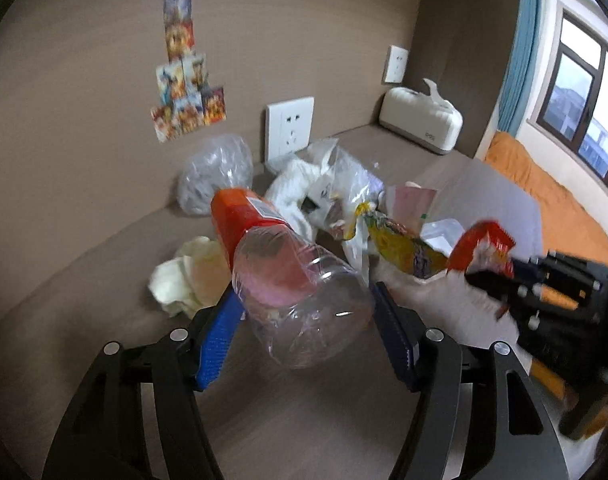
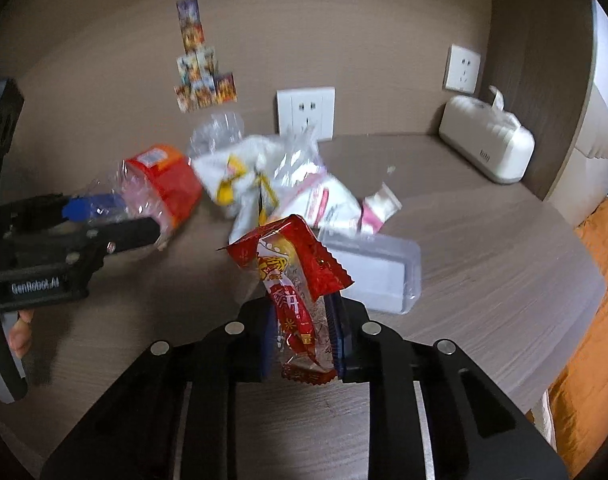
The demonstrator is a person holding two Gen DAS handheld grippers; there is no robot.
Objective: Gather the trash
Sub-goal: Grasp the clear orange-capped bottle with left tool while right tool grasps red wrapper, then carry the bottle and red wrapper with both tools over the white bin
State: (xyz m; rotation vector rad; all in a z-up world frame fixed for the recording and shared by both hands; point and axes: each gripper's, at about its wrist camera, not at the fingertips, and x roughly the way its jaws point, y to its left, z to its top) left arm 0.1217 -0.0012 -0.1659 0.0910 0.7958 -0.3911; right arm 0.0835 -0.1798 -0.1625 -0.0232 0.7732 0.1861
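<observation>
Trash (image 2: 279, 184) litters a wood-grain table (image 2: 504, 264) below wall sockets (image 2: 306, 114).

Bottle (image 1: 287, 276): held between the left gripper (image 1: 304, 320) fingers, above the desk (image 1: 304, 420).
Wrapper (image 2: 299, 280): clamped in the right gripper (image 2: 304, 332), before the box (image 2: 380, 272).
Heap (image 2: 271, 176): behind the box, before the socket (image 2: 306, 114).
Dispenser (image 2: 488, 140): at the desk's far right corner.
Stickers (image 1: 183, 76): on the wall, left of the socket.

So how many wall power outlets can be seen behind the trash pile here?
2. One outlet sits low on the back wall directly behind the trash pile; the other outlet is higher on the right, above the tissue box. None appear hidden.
</observation>
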